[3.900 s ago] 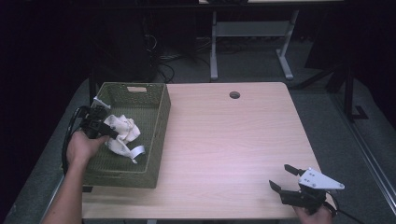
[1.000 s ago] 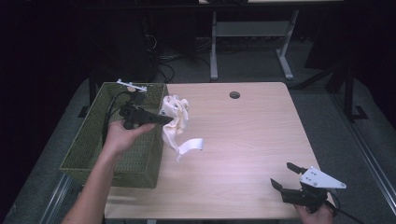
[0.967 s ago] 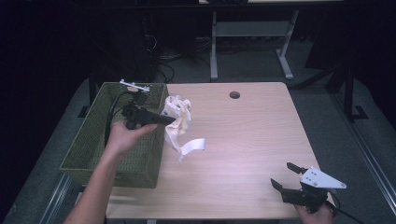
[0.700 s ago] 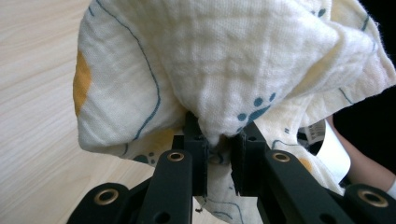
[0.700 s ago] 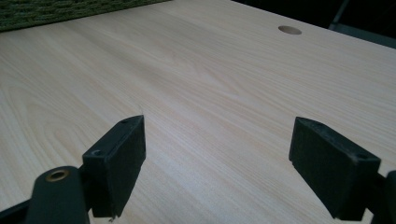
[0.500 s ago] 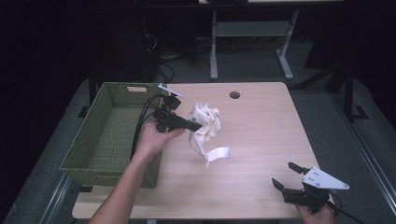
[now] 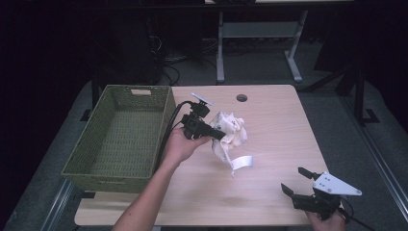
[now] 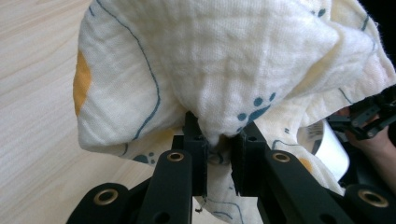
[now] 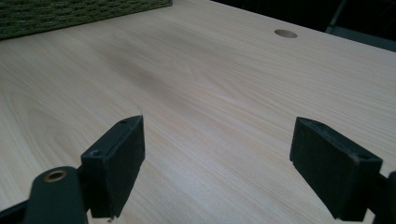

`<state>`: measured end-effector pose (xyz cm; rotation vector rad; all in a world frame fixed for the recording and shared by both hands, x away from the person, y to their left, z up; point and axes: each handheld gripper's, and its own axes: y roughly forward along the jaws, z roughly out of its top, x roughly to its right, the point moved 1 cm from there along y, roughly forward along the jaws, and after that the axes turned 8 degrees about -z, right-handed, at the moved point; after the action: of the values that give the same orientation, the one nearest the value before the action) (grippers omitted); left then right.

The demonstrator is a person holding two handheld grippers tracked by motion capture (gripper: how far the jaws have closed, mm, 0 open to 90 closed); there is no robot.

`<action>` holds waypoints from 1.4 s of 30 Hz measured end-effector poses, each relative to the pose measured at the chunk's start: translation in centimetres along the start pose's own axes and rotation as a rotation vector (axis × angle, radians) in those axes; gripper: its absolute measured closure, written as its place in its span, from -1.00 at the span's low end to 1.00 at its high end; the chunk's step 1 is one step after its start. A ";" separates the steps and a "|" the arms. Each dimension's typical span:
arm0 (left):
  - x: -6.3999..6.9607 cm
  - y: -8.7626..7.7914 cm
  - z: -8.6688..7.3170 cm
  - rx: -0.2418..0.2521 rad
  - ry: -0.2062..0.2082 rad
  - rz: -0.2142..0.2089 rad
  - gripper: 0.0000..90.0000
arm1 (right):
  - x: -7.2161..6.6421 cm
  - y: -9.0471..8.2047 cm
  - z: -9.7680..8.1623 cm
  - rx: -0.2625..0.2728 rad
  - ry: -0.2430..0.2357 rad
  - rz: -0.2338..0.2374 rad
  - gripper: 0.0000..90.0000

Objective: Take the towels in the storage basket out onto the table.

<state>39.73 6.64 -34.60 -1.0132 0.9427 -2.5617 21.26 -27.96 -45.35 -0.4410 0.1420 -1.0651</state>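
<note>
Over the middle of the table point(image 7: 269, 120), at about 3 o'clock from the green woven basket point(image 7: 120, 139), the left gripper point(image 7: 219, 135) holds a cream printed cloth point(image 7: 231, 132) bunched up in the air, its jaws pinched nearly together on a fold of the fabric, as the left gripper view makes plain point(image 8: 219, 149). One white strap-like end of the cloth point(image 7: 243, 162) hangs toward 5 o'clock and brushes the tabletop. Judged from how things lie, the cloth is out of the basket, which looks bare inside, so the lifting-out part seems done; what remains is probably to set it down and perhaps spread or fold it. The right gripper point(image 7: 300, 185) rests at the table's 5 o'clock corner, jaws wide apart and holding nothing point(image 9: 217, 163). By count: one cloth, one basket, two grippers, one round hole point(image 7: 241, 98) in the tabletop.
</note>
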 end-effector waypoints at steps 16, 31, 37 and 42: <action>-1.0 2.0 2.1 -0.013 -0.009 0.039 0.73 | 0.1 0.2 -0.2 -0.014 0.007 0.005 -0.64; -2.7 5.5 3.6 -0.008 -0.010 0.194 0.72 | 0.5 0.6 -0.1 -0.026 0.011 0.006 -0.67; -3.5 7.0 3.6 -0.020 0.001 0.258 0.71 | 0.5 1.1 -0.2 -0.057 0.007 0.001 -0.68; -3.6 8.1 3.8 -0.069 0.030 0.331 0.71 | 0.5 1.3 -0.2 -0.066 0.015 -0.004 -0.67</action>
<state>44.77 0.15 -39.64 -0.7622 1.1097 -2.2898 22.53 -27.93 -46.00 -0.4929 0.1899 -1.0705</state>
